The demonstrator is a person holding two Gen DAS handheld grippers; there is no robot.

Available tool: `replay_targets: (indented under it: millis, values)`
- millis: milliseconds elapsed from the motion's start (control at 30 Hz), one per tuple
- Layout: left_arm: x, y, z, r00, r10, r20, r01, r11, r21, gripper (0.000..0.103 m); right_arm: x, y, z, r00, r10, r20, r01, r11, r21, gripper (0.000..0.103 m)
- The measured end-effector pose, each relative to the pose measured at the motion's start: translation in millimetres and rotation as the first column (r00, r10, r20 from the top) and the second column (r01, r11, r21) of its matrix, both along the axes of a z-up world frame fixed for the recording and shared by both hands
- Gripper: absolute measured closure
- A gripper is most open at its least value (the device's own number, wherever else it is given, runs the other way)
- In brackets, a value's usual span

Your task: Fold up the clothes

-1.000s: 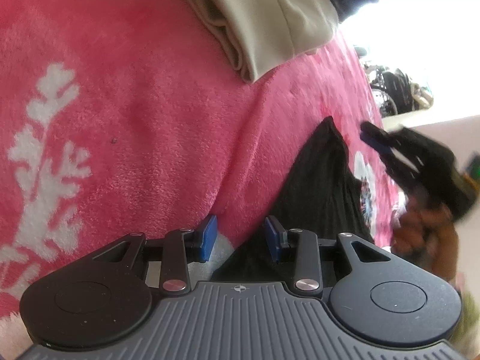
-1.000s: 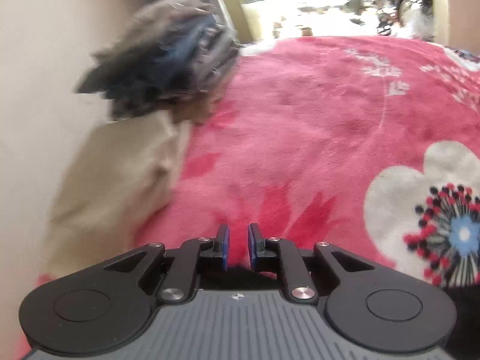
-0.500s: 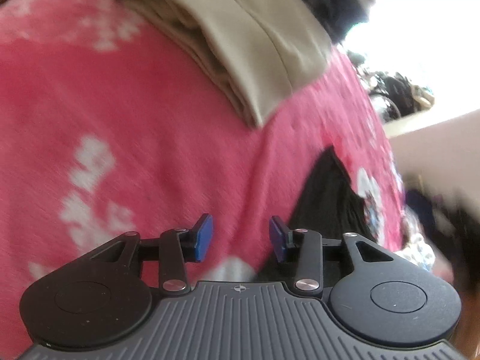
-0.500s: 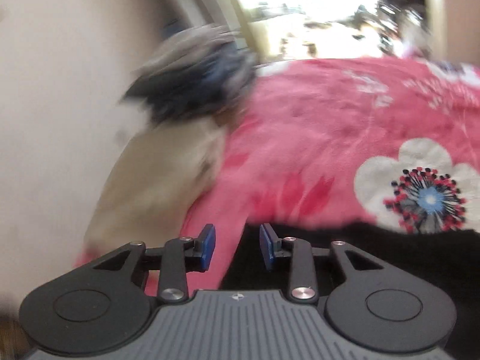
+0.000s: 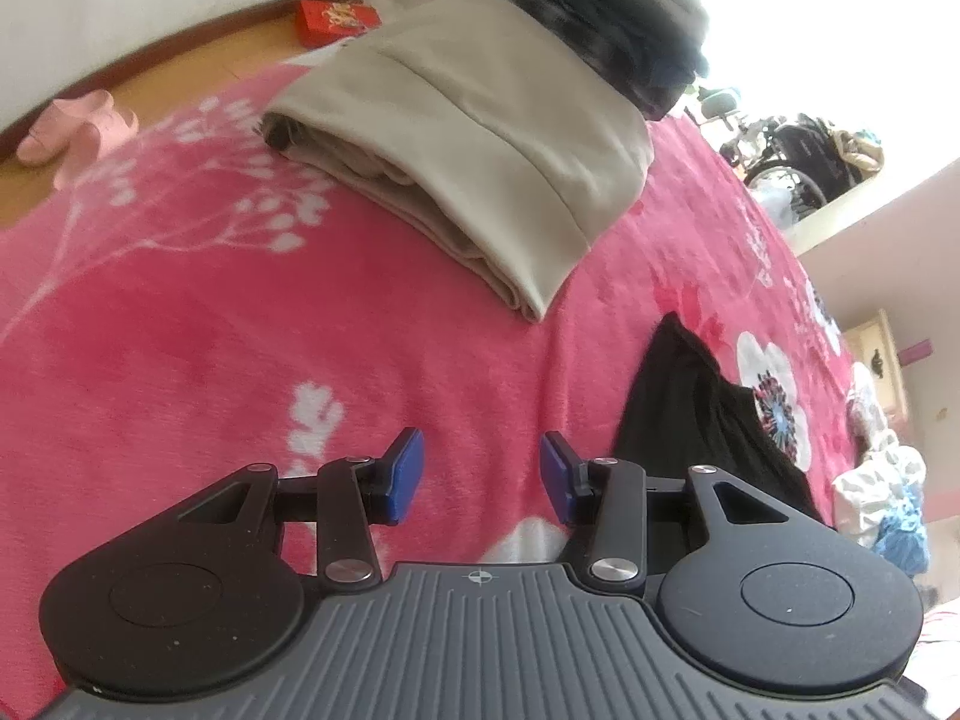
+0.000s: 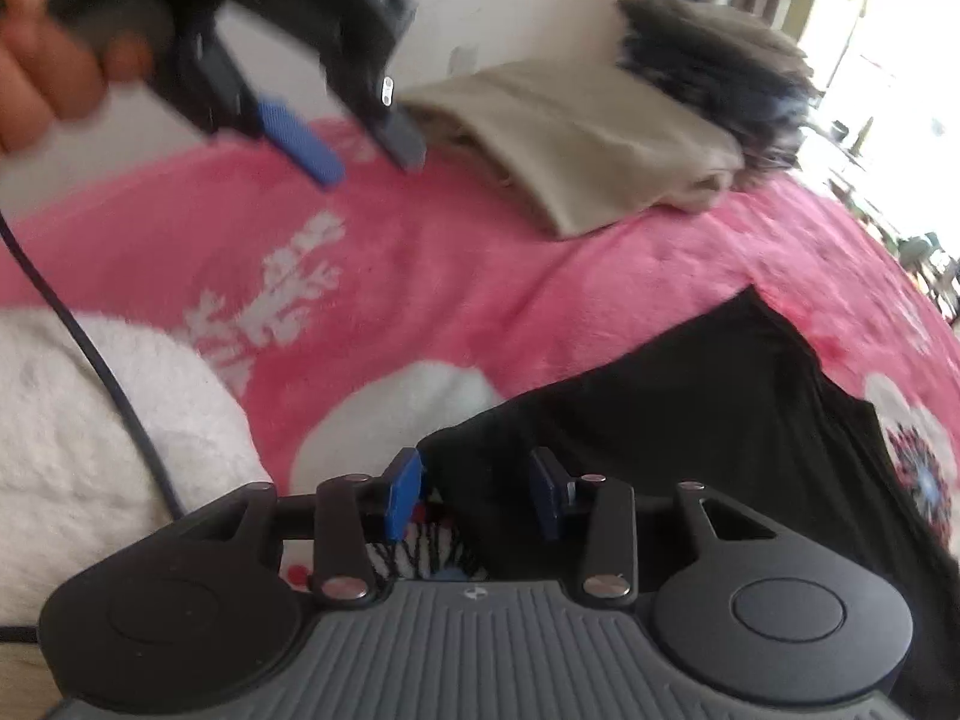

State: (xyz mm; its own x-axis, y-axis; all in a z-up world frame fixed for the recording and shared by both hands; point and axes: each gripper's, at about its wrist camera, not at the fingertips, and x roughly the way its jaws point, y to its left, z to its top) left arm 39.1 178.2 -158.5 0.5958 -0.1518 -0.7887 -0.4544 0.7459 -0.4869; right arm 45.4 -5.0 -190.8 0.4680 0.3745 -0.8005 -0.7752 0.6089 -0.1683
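A black garment (image 5: 690,420) lies flat on the pink flowered blanket (image 5: 240,360). My right gripper (image 6: 474,495) hovers over the near corner of the black garment (image 6: 690,408). Its jaws are opening; the cloth lies beneath them and the pads do not press on it. My left gripper (image 5: 480,474) is open above bare blanket, left of the black garment, with nothing between its blue pads. The right wrist view also catches the left gripper (image 6: 360,150), raised in a hand (image 6: 48,78) at upper left.
A folded beige garment (image 5: 480,138) lies further back on the blanket, with a dark stack of clothes (image 5: 612,18) behind it. Loose clothes (image 5: 882,492) lie at the right. A red box (image 5: 336,21) and pink slippers (image 5: 78,126) are on the floor. White fluffy fabric (image 6: 90,420) and a cable (image 6: 90,330) are near left.
My right gripper swung across from the pink blanket to above the black garment, and its jaws spread. My left gripper rose and rolled, taking in more of the beige garment and the floor.
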Motion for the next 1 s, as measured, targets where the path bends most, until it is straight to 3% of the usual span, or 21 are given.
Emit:
replay_targets:
  millis: [100,200,333,400,433,533,600,667,733,867,1000]
  values:
    - [1,0,1,1.0,-0.01,-0.017,0.011,1.0,0.024,0.06,-1,5,-15,0.999,0.022,-0.035,-0.023,0.999,-0.024,0.06]
    - [6,-4,1,0.999,-0.025,-0.033,0.027,0.999,0.046,0.06,0,-2,-21,0.999,0.001,-0.045,0.001,0.999,0.034,0.063]
    - [20,-15,-1,0.997,-0.06,-0.051,0.064,0.996,0.065,0.06,9,-29,-14,0.982,-0.135,-0.13,0.159,0.969,0.191,0.097]
    - [29,-20,-4,0.995,-0.079,-0.054,0.082,0.995,0.049,0.06,19,-50,-12,0.954,-0.205,-0.22,0.265,0.919,0.292,0.098]
    - [34,-23,-6,0.994,-0.09,-0.054,0.092,0.995,0.03,0.06,22,-58,-10,0.941,-0.229,-0.248,0.303,0.896,0.325,0.098]
    - [53,-30,-23,0.99,-0.137,-0.028,0.132,0.982,-0.138,0.053,29,-83,-1,0.909,-0.27,-0.319,0.392,0.816,0.424,0.098]
    - [65,-35,-34,0.986,-0.164,-0.011,0.156,0.956,-0.247,0.044,31,-96,6,0.895,-0.283,-0.345,0.427,0.767,0.479,0.098]
    - [78,-42,-50,0.982,-0.187,-0.025,0.166,0.921,-0.353,0.044,30,-103,12,0.892,-0.29,-0.348,0.439,0.739,0.511,0.098]
    - [91,-52,-63,0.976,-0.214,-0.051,0.178,0.904,-0.389,0.044,29,-107,16,0.892,-0.291,-0.347,0.443,0.721,0.533,0.098]
    - [108,-64,-73,0.968,-0.236,-0.083,0.186,0.902,-0.389,0.044,27,-112,23,0.895,-0.29,-0.339,0.439,0.706,0.556,0.098]
    - [124,-65,-83,0.967,-0.236,-0.092,0.173,0.881,-0.44,0.044,27,-115,26,0.898,-0.28,-0.338,0.432,0.702,0.566,0.098]
